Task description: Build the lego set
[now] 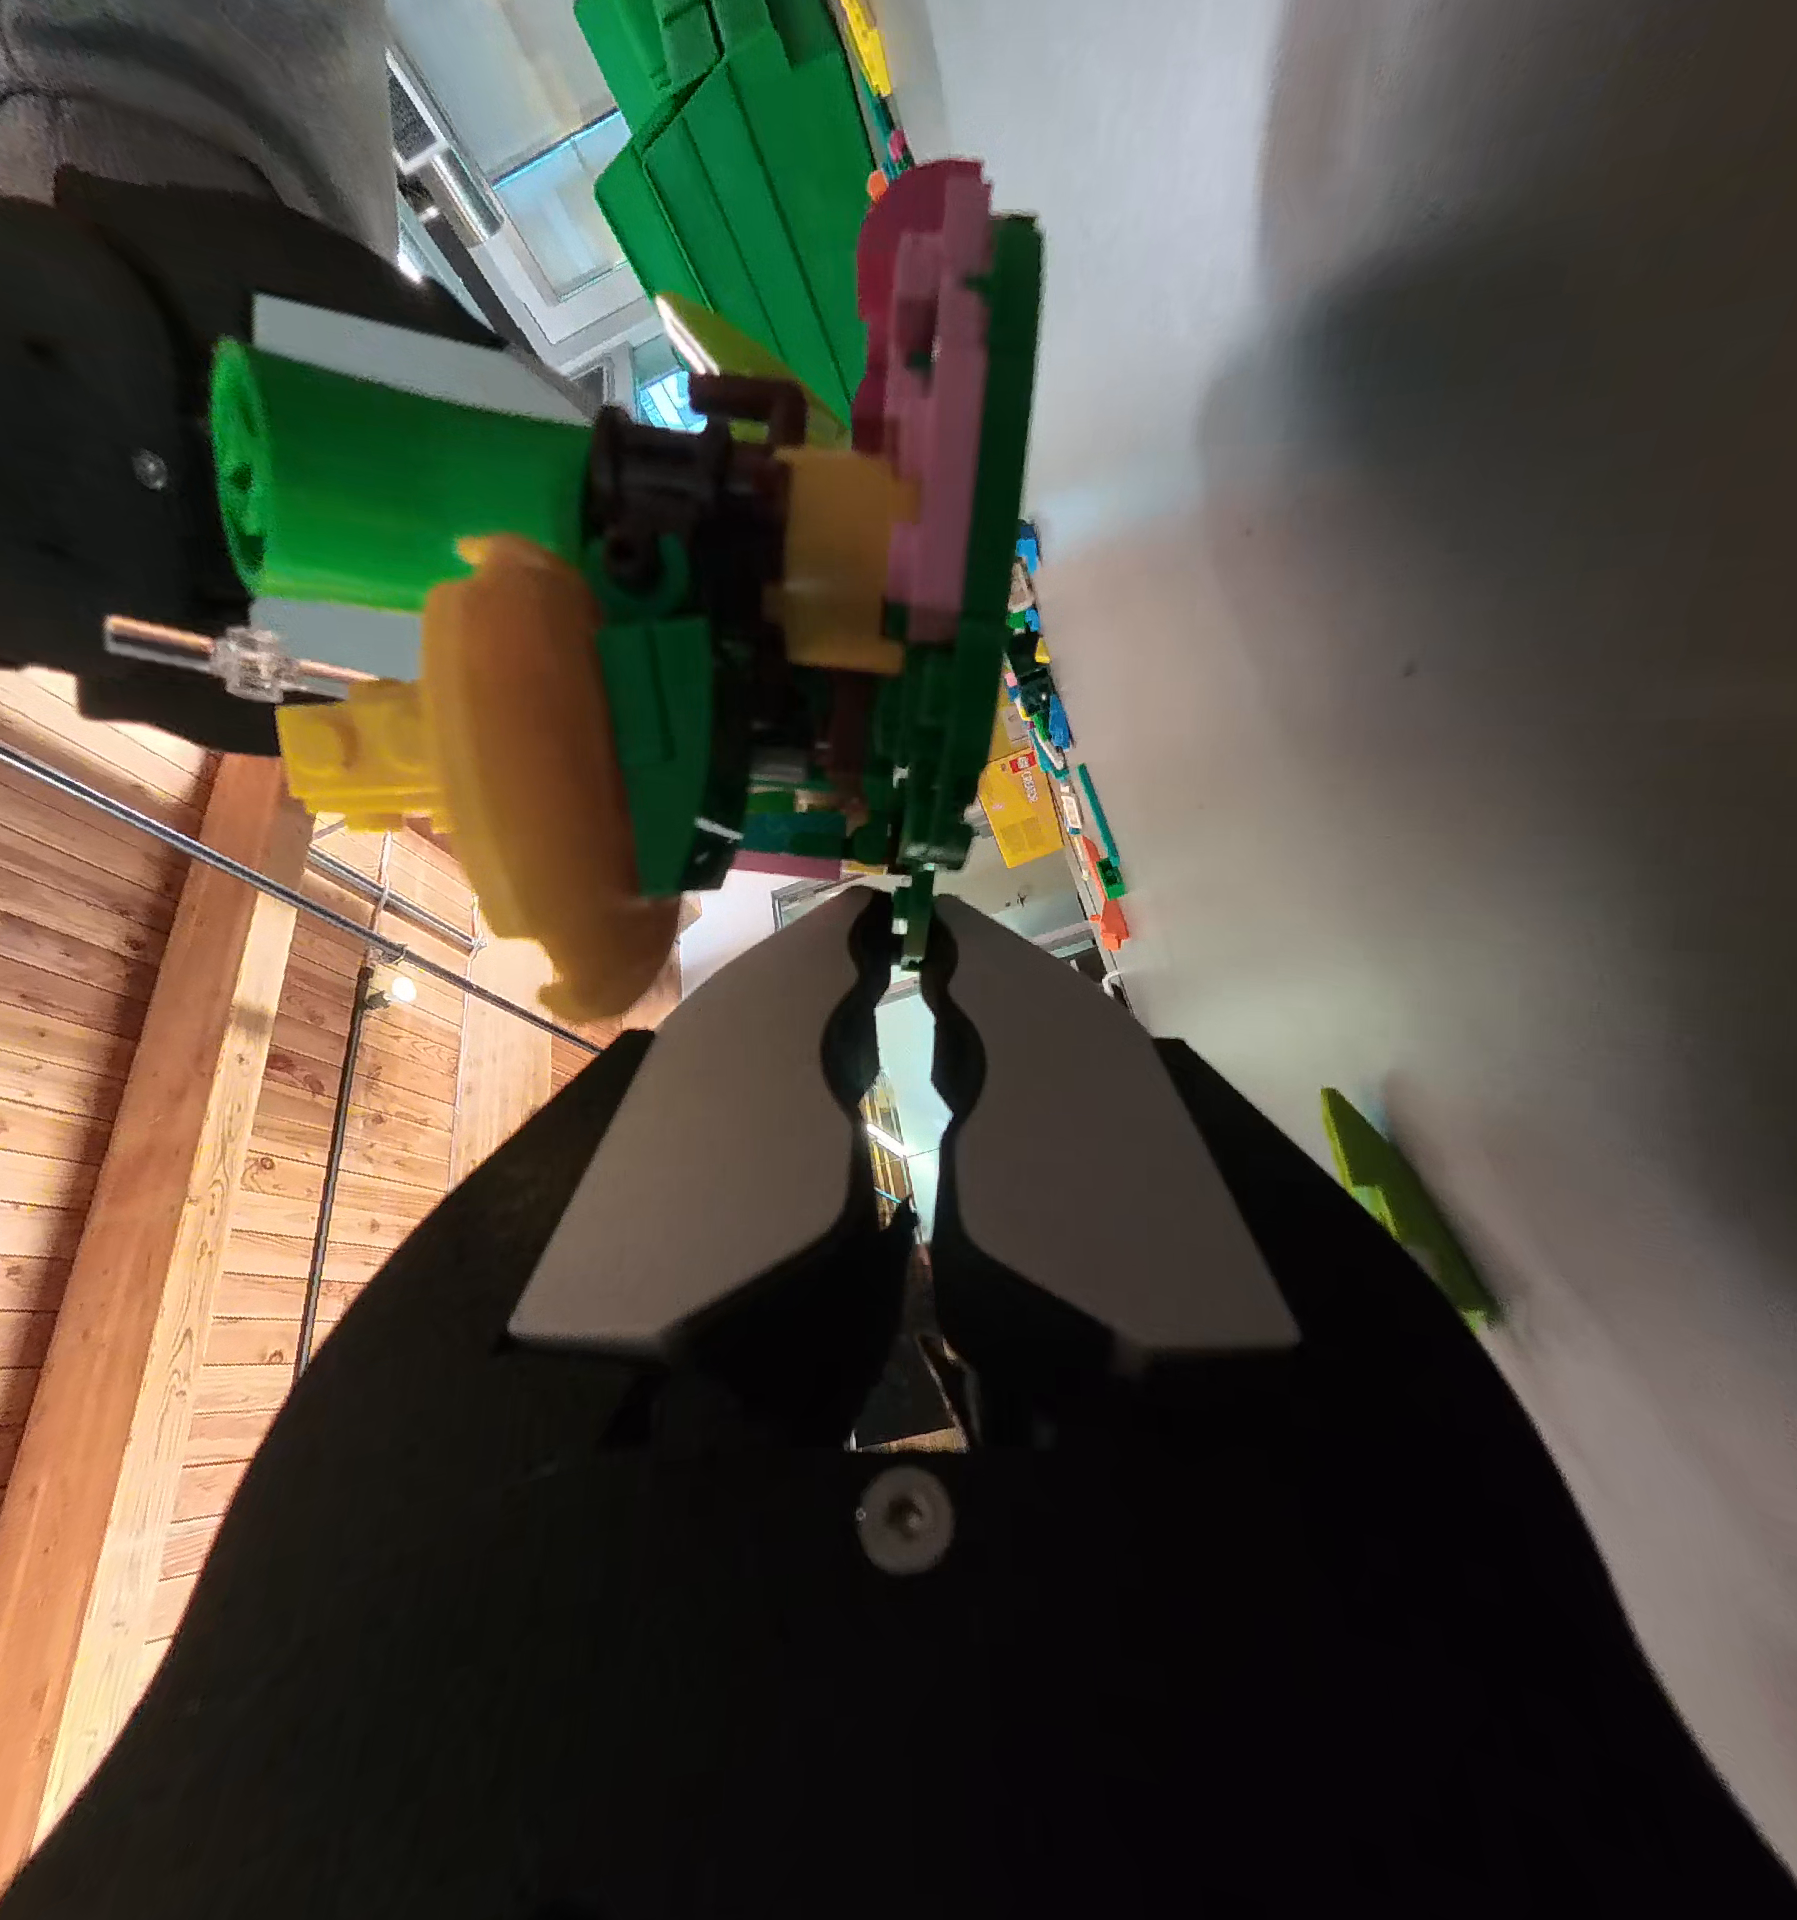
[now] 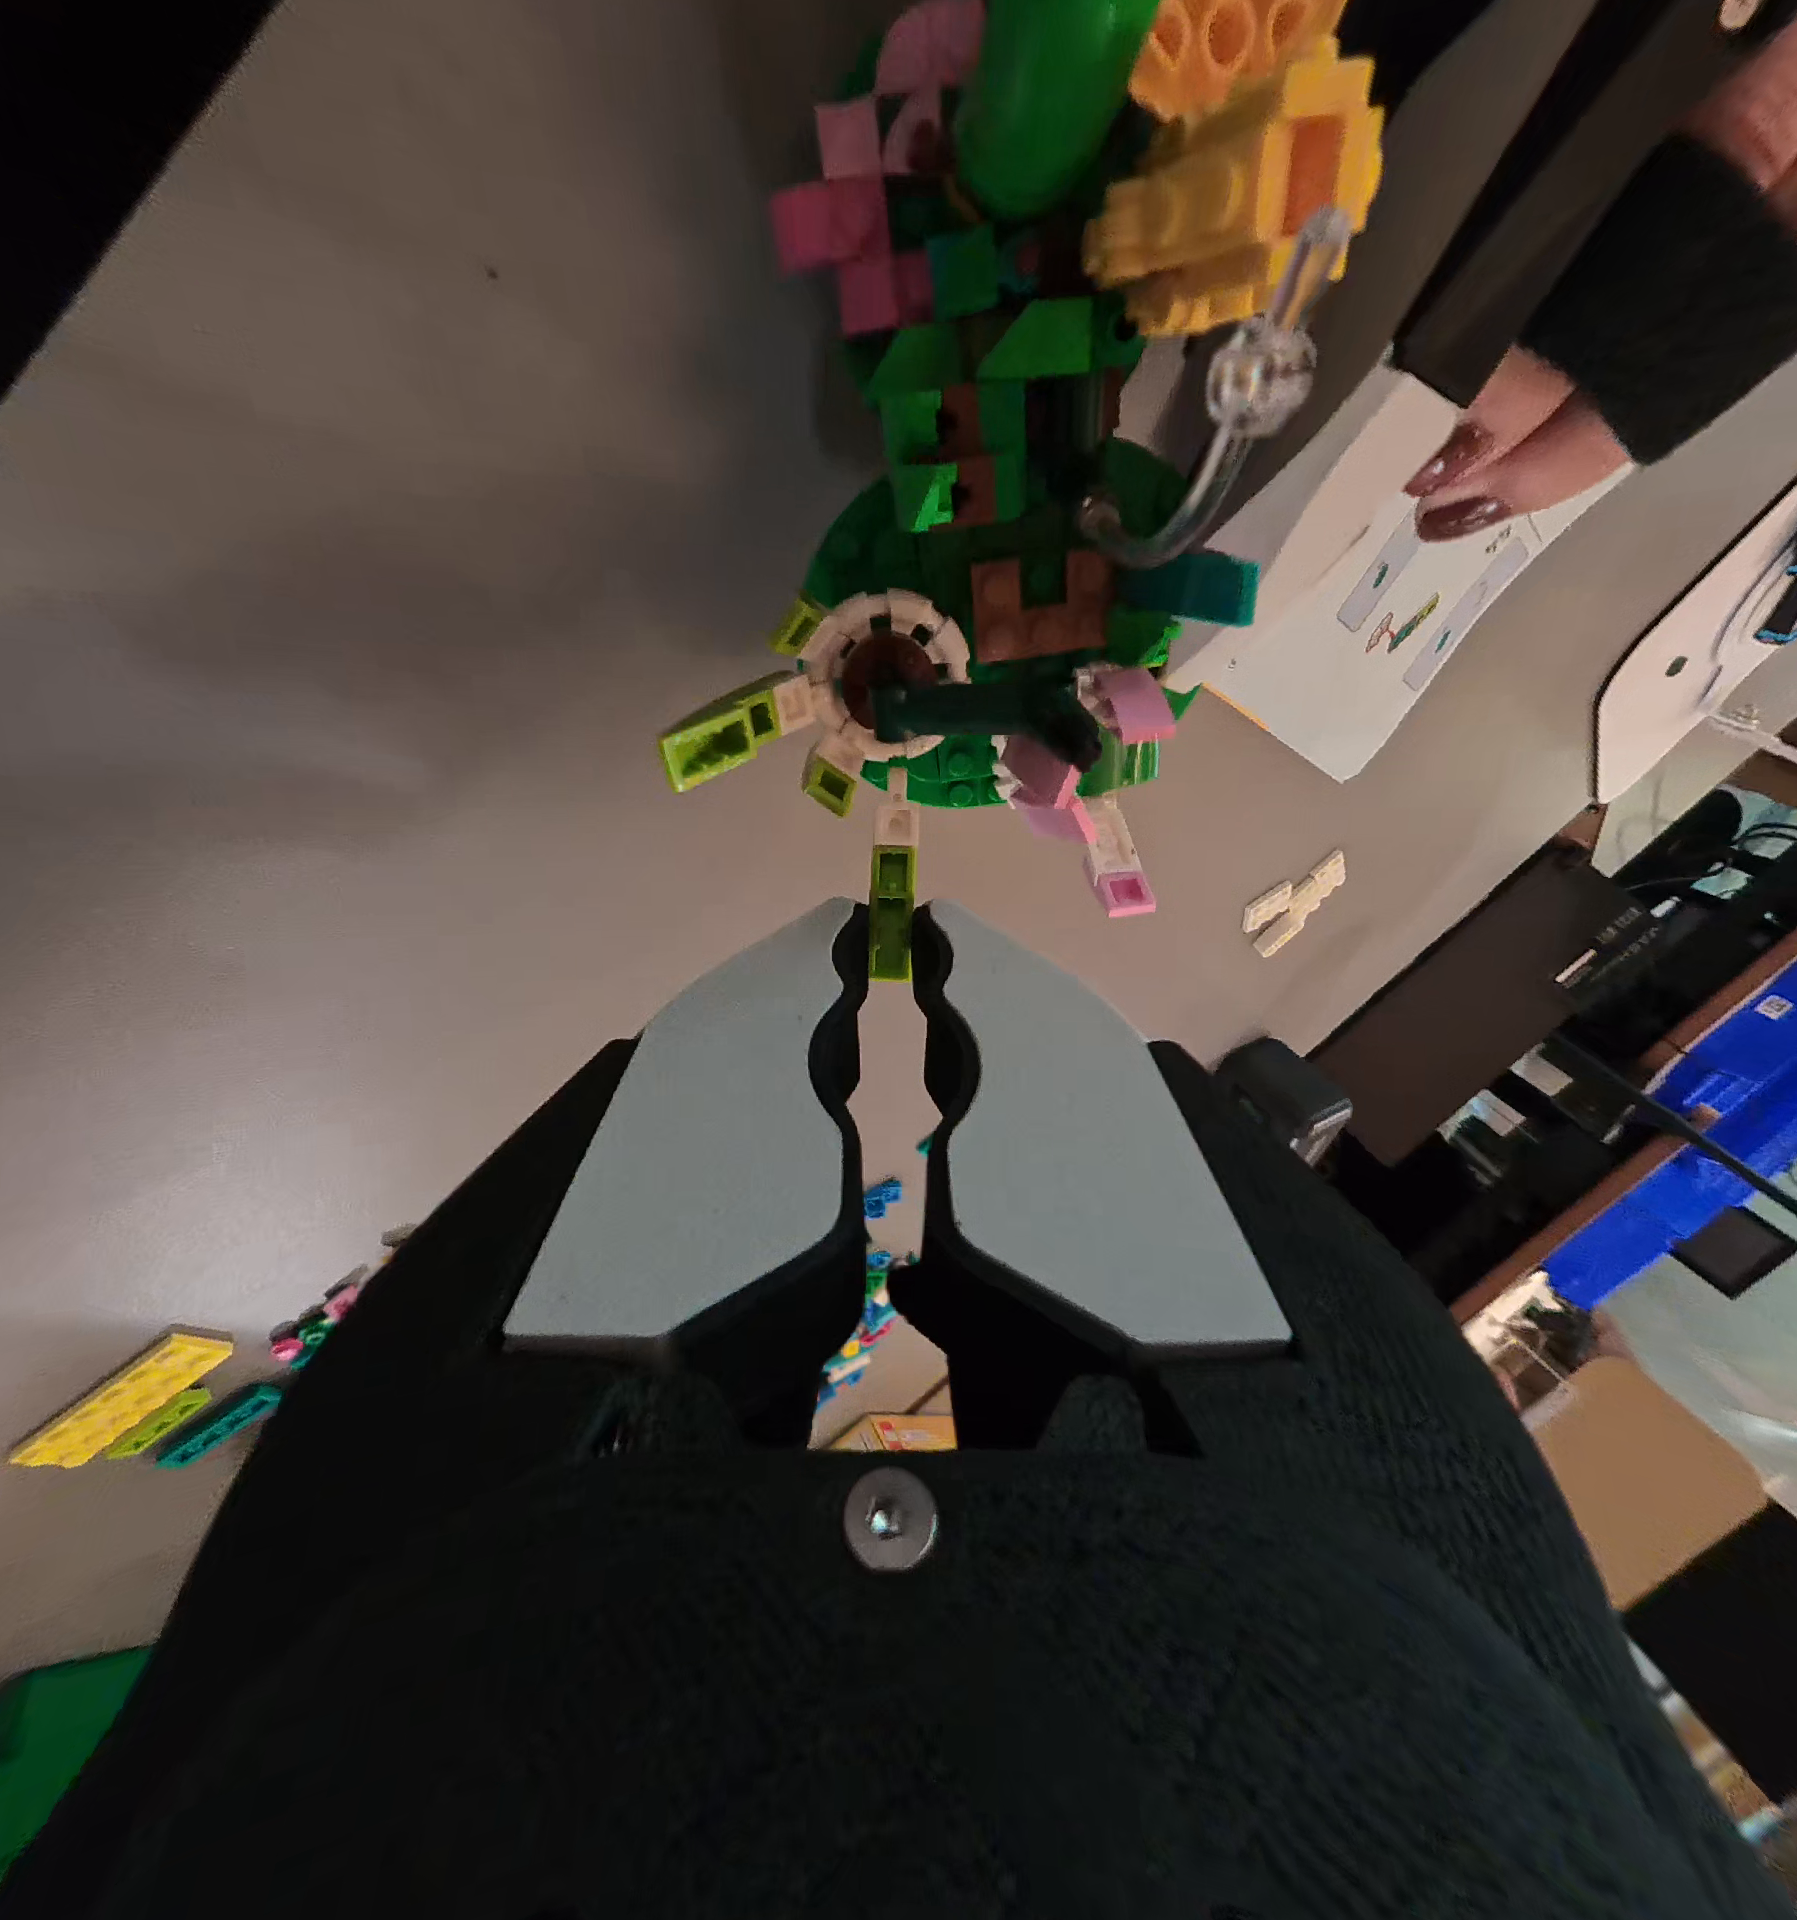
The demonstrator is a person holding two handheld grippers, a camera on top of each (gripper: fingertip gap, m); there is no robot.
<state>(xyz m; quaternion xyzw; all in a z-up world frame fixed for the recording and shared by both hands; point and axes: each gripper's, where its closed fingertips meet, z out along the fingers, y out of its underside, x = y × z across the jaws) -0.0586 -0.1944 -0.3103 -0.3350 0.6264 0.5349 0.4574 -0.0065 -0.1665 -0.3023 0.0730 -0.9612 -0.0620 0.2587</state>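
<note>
The left gripper (image 1: 913, 940) has its fingers pressed together on the thin dark green edge of the lego flower model (image 1: 769, 582), pinching the round base plate at its rim. From that gripper's camera the model is seen side-on and lifted off the desk (image 1: 1393, 520): a bright green tube (image 1: 385, 488) juts out to the left, with a golden-yellow flower (image 1: 541, 769) below it and a clear rod (image 1: 239, 655) beside that, while pink petals (image 1: 935, 416) sit against the green base. Beyond the model, loose bricks and a yellow box (image 1: 1024, 805) lie along the far part of the desk, and a lime piece (image 1: 1403, 1205) rests nearer at the right.

The right gripper (image 2: 892, 935) is closed on a small lime green brick (image 2: 890, 909), which hangs from a white hinge piece (image 2: 896, 826) on the white ring (image 2: 883, 665) of the model's underside. Other lime (image 2: 717, 732) and pink (image 2: 1122, 888) petals fan out from that ring. At the desk's lower left lie a yellow plate (image 2: 120, 1392) and a teal plate (image 2: 219, 1423). Two small white pieces (image 2: 1294, 899) lie to the right of the model, and farther right a person's hand (image 2: 1496, 473) rests on the instruction sheet (image 2: 1393, 644).
</note>
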